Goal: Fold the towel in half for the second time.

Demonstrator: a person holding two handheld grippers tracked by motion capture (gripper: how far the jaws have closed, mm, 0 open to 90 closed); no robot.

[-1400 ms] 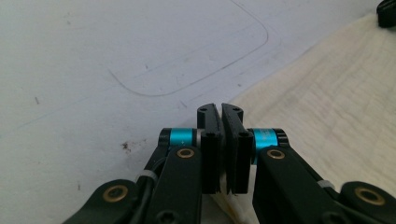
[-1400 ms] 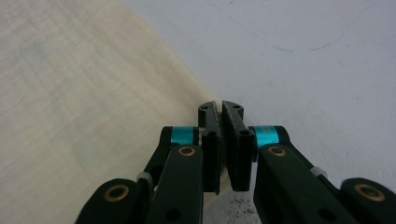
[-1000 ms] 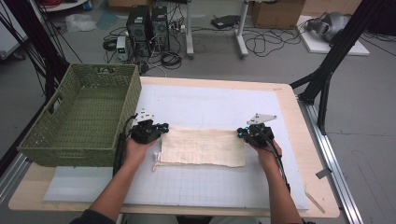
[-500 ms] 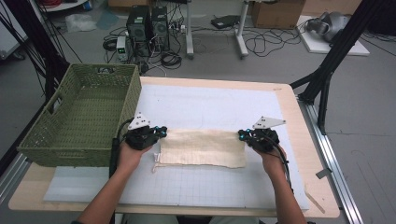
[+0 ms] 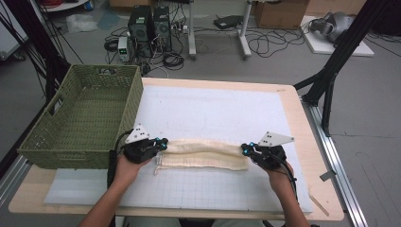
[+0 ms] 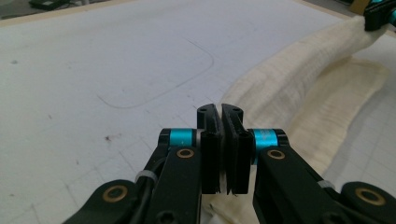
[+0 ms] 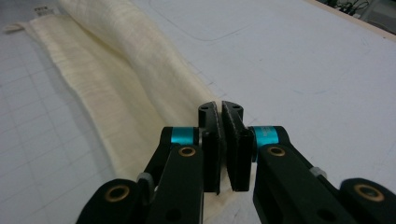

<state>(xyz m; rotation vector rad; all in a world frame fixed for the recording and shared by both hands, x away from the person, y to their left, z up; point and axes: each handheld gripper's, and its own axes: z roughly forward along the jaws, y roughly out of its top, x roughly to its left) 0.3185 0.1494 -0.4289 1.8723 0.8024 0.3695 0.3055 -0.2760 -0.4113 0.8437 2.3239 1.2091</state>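
Cream woven cloth [image 5: 203, 154] lies across the near middle of the white gridded mat [image 5: 217, 113], folded lengthwise into a long narrow band, its far edge lifted and carried over toward the near edge. The left gripper [image 5: 161, 144] is clenched on the cloth's left end, the right gripper [image 5: 246, 150] clenched on its right end; both gripper views show the jaws pressed together with fabric pinched between them. Judged progress: one lengthwise fold is nearly laid but not yet released or flattened; further folding and transfer to the green wicker basket [image 5: 82, 116] at the far left appear outstanding. A small tag [image 7: 42, 12] sits at the cloth's corner; its writing is unreadable.
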